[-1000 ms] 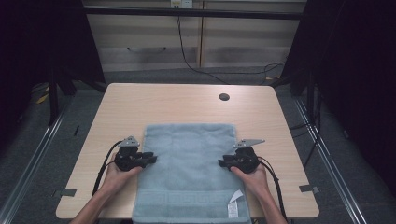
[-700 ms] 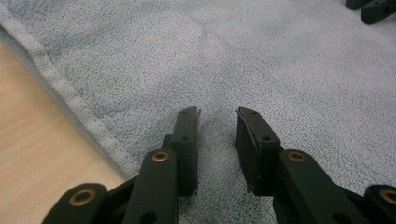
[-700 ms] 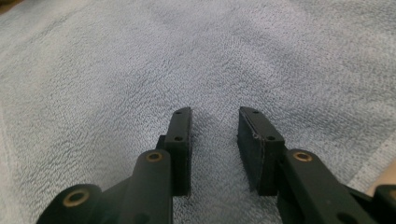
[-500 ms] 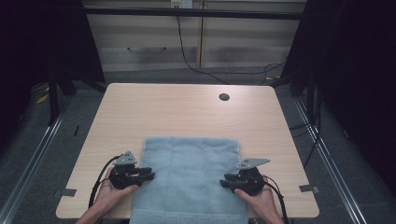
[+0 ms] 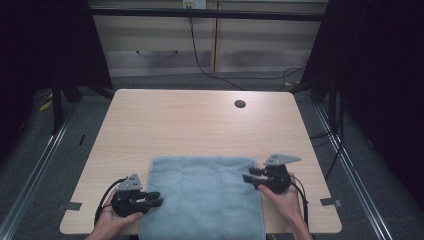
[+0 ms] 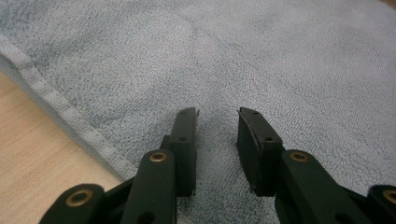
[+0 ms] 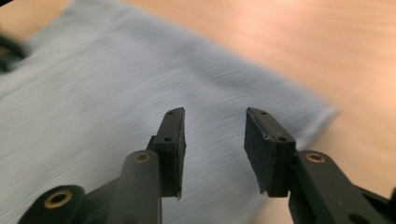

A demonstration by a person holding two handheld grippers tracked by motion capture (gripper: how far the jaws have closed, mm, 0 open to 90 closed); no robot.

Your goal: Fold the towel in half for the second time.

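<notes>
The work in hand looks like arranging a grey-blue towel [image 5: 202, 197] on the counter [image 5: 195, 125]: it lies flat and smooth at the near edge, its near end running out over that edge, and both grippers stand at its side hems with nothing clamped. This reads as the moment between two grips, with the cloth lying free.

The left gripper [image 5: 156, 199] lies low by the towel's left hem, its jaws pointing across the cloth toward the right. In the left gripper view the jaws stand a moderate gap apart, with bare terry below and ahead of them and the stitched hem [image 6: 70, 119] running off to their left over the wood. Nothing is between the pads.

The right gripper [image 5: 251, 179] sits at the right hem, nearer the far corner, pointing left across the cloth. Its jaws have just been opening, and in the blurred right gripper view they stand moderately wide with nothing between them; the towel spreads beneath and ahead, and its far corner [image 7: 322, 114] lies ahead and to the right of the jaws.

Both hands are held level, palms cradling the gripper bodies, forearms coming in from the near edge.

The next move likely calls for each gripper to take a fresh hold on a hem or corner, low enough to pinch a single layer.
</notes>
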